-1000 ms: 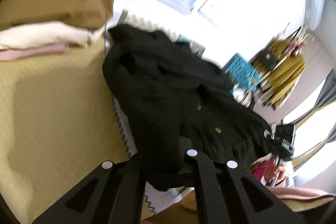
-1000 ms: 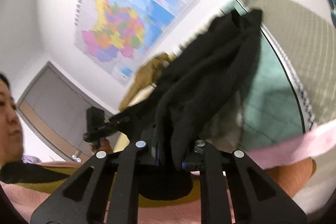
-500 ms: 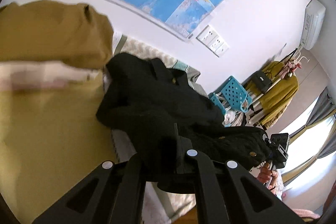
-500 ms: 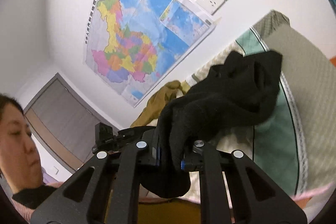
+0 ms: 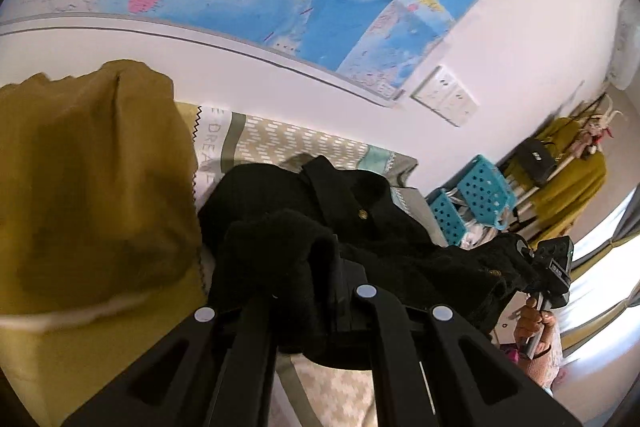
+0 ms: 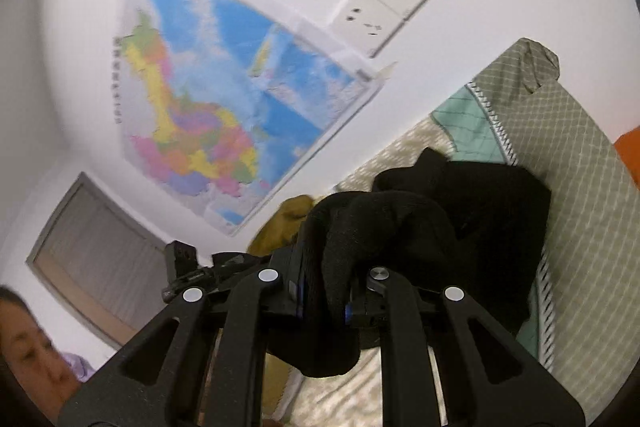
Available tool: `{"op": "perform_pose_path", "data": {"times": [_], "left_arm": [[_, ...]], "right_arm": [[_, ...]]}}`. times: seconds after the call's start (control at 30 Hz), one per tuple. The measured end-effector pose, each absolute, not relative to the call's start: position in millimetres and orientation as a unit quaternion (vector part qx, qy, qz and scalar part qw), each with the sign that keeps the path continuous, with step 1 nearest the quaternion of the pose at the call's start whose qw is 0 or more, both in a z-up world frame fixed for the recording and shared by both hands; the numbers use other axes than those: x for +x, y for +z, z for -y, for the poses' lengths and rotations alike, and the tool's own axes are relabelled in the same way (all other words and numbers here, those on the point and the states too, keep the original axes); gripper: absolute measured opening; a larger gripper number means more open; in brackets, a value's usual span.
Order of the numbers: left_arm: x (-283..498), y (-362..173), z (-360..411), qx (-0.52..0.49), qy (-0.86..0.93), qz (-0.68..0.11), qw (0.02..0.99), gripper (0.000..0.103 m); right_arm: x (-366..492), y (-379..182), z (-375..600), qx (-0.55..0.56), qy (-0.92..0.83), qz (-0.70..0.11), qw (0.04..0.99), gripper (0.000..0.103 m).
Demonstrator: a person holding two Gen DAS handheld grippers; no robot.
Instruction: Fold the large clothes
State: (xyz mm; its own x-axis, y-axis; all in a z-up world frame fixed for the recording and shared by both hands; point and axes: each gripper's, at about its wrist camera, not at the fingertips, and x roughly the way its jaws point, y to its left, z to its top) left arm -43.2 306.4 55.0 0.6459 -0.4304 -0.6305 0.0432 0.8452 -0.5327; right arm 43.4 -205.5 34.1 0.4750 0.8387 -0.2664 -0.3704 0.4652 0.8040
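Black coat (image 5: 360,223), hem apparently buried between both grippers' jaws.

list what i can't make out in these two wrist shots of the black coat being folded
- Left wrist view: the left hand-held gripper has its fingertips buried in the black button-front coat, so the grip point is hidden.
- Right wrist view: a bunched fold of the same coat wraps the right hand-held gripper, hiding its pads.
- Both views: the coat's lower part is cut off behind the gripper bodies.
- Left wrist view: the folded mustard-yellow garment is blurred and runs off the left edge.
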Motion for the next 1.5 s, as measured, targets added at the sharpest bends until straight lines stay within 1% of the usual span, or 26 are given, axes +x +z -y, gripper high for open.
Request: {"op": "perform_pose_path", "data": {"times": [0.17, 0.33, 0.4, 0.43, 0.5, 0.53, 0.57, 0.6, 0.67, 0.7, 0.73, 0.77, 0.83, 0.93, 1.03, 1.07, 1.1, 1.13, 1.2, 1.23, 1.27, 1.3, 1.33, 1.4, 1.47, 1.5], "left_arm": [[5, 40, -308, -0.239, -0.112, -0.432, 0.862, 0.002], [53, 18, -311, -0.244, -0.082, -0.468, 0.845, 0.003], [71, 5, -311, -0.245, -0.067, -0.484, 0.837, 0.003], [77, 1, -311, -0.243, -0.061, -0.489, 0.836, 0.003], [89, -11, -309, -0.242, -0.053, -0.502, 0.829, 0.005], [95, -16, -308, -0.236, -0.046, -0.506, 0.828, 0.005], [99, -20, -307, -0.234, -0.040, -0.509, 0.827, 0.005], [102, -22, -306, -0.236, -0.041, -0.511, 0.826, 0.006], [103, -26, -304, -0.234, -0.046, -0.511, 0.826, 0.012], [101, -26, -304, -0.231, -0.046, -0.508, 0.828, 0.018], [98, -24, -303, -0.231, -0.055, -0.502, 0.832, 0.026], [95, -21, -301, -0.232, -0.064, -0.496, 0.835, 0.031], [88, -13, -299, -0.227, -0.073, -0.476, 0.846, 0.053], [70, 9, -287, -0.192, -0.086, -0.436, 0.875, 0.063], [52, 21, -258, -0.129, -0.115, -0.420, 0.891, 0.070], [46, 21, -244, -0.102, -0.129, -0.419, 0.893, 0.071], [42, 18, -231, -0.078, -0.143, -0.424, 0.891, 0.074], [39, 13, -218, -0.058, -0.156, -0.430, 0.887, 0.075], [37, -2, -192, -0.024, -0.178, -0.447, 0.876, 0.075], [37, -9, -184, -0.010, -0.179, -0.454, 0.873, 0.075], [40, -17, -175, 0.007, -0.173, -0.462, 0.870, 0.072], [44, -24, -170, 0.017, -0.165, -0.469, 0.868, 0.058], [49, -30, -168, 0.020, -0.158, -0.474, 0.866, 0.038], [61, -38, -167, 0.010, -0.158, -0.474, 0.866, 0.031], [71, -44, -169, 0.002, -0.137, -0.472, 0.871, 0.031], [72, -46, -171, -0.002, -0.133, -0.474, 0.870, 0.031]], "right_arm": [[93, 8, 202, 0.369, 0.353, -0.380, 0.772, 0.014], [139, -26, 193, 0.378, 0.307, -0.426, 0.763, 0.019], [150, -35, 189, 0.381, 0.301, -0.438, 0.756, 0.023], [156, -39, 186, 0.379, 0.295, -0.446, 0.755, 0.027], [161, -43, 184, 0.382, 0.288, -0.451, 0.753, 0.053], [163, -42, 183, 0.378, 0.283, -0.448, 0.760, 0.058], [162, -40, 184, 0.376, 0.278, -0.441, 0.766, 0.068], [162, -36, 185, 0.375, 0.276, -0.432, 0.772, 0.071], [154, -25, 184, 0.359, 0.286, -0.414, 0.786, 0.075], [149, -20, 182, 0.348, 0.290, -0.408, 0.793, 0.075], [139, -11, 175, 0.317, 0.307, -0.401, 0.803, 0.075], [133, -6, 169, 0.294, 0.314, -0.398, 0.810, 0.075], [115, 1, 146, 0.213, 0.327, -0.399, 0.830, 0.075], [102, -5, 107, 0.098, 0.314, -0.415, 0.848, 0.075], [105, -26, 73, 0.023, 0.304, -0.437, 0.846, 0.072], [107, -34, 66, -0.002, 0.292, -0.439, 0.850, 0.068], [109, -39, 61, -0.018, 0.285, -0.439, 0.852, 0.057], [111, -44, 57, -0.029, 0.282, -0.440, 0.852, 0.050], [117, -51, 53, -0.038, 0.280, -0.443, 0.850, 0.022], [118, -52, 51, -0.038, 0.282, -0.440, 0.852, 0.016], [119, -51, 52, -0.034, 0.282, -0.436, 0.854, 0.011], [119, -46, 54, -0.023, 0.284, -0.426, 0.858, 0.007], [121, -42, 56, -0.015, 0.282, -0.420, 0.863, 0.007], [121, -29, 59, 0.000, 0.282, -0.395, 0.875, 0.006], [128, -30, 60, 0.015, 0.280, -0.402, 0.872, 0.006], [133, -36, 58, 0.017, 0.278, -0.415, 0.866, 0.008]]}}
